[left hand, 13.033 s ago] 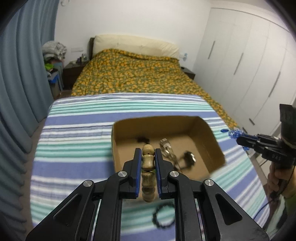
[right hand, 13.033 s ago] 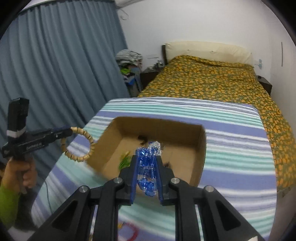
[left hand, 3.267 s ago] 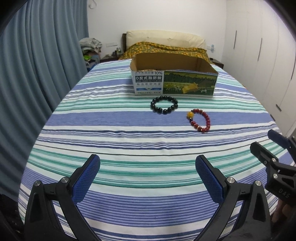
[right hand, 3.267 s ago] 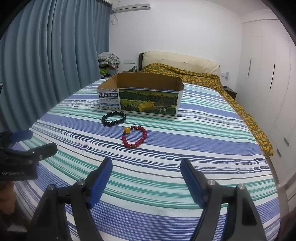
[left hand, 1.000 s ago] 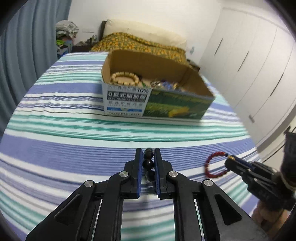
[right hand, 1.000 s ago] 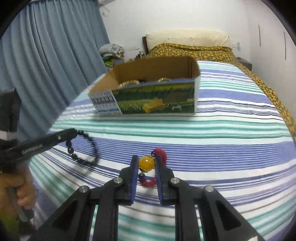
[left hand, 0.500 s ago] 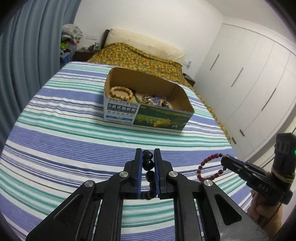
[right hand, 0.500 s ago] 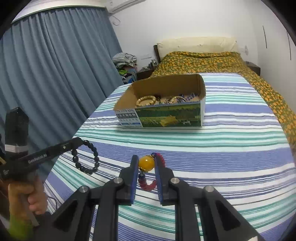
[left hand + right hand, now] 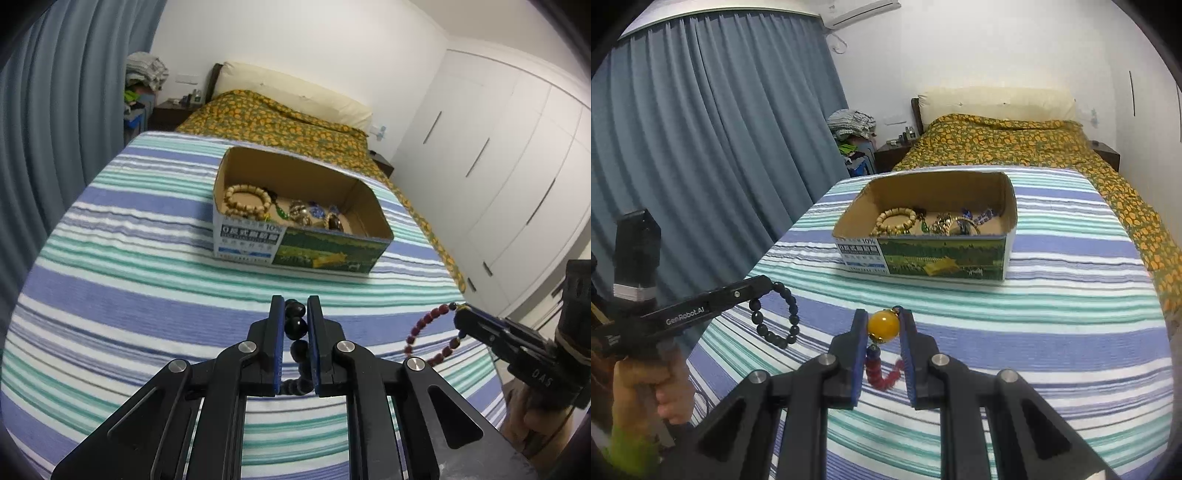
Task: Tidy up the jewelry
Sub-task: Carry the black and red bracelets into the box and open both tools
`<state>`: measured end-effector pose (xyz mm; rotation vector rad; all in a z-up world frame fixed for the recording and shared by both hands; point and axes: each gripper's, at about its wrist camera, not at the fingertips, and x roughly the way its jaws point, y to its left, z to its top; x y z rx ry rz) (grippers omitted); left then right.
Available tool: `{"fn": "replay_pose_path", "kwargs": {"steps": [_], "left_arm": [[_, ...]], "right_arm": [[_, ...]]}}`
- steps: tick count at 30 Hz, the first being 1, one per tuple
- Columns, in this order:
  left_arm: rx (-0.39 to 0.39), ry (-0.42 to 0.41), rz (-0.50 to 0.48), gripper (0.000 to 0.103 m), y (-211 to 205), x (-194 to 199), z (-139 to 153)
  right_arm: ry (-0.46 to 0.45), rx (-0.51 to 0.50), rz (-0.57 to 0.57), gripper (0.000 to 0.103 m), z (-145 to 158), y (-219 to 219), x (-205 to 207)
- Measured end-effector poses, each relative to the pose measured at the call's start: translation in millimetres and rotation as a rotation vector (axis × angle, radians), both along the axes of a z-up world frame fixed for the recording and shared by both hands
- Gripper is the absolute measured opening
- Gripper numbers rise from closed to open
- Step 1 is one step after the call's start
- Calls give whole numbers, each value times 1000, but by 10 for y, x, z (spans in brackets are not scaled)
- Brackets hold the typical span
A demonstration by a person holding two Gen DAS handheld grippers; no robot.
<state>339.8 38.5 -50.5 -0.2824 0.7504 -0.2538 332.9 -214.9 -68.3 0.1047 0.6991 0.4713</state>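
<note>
My left gripper (image 9: 295, 314) is shut on a black bead bracelet (image 9: 295, 326) and holds it in the air above the striped cloth; the bracelet also hangs in the right wrist view (image 9: 775, 314). My right gripper (image 9: 883, 321) is shut on the yellow bead (image 9: 883, 325) of a red bead bracelet (image 9: 884, 374), which also shows in the left wrist view (image 9: 424, 332). An open cardboard box (image 9: 365, 221) (image 9: 1008, 218) stands ahead, holding a wooden bead bracelet (image 9: 245, 201) and several other pieces.
The striped cloth (image 9: 129, 266) covers the table. A blue curtain (image 9: 701, 147) hangs to the left. A bed with an orange-patterned cover (image 9: 1015, 144) lies behind the table. White wardrobes (image 9: 498, 166) stand on the right.
Both grippers have risen with their bracelets. The box now sits lower in both views and more of its inside shows. Both stay shut.
</note>
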Motion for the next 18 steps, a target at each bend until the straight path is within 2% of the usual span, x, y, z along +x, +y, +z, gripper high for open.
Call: {"fn": "replay_pose_path", "kwargs": {"steps": [9, 13, 18], "left_arm": [[5, -59, -37, 10, -31, 458, 382], [28, -81, -44, 10, -99, 800, 516], [39, -71, -54, 10, -206, 1328, 525]], "right_arm": [[-38, 11, 5, 18, 270, -51, 369], [-53, 10, 7, 18, 393, -50, 686], [-52, 8, -10, 18, 463, -63, 1189]]}}
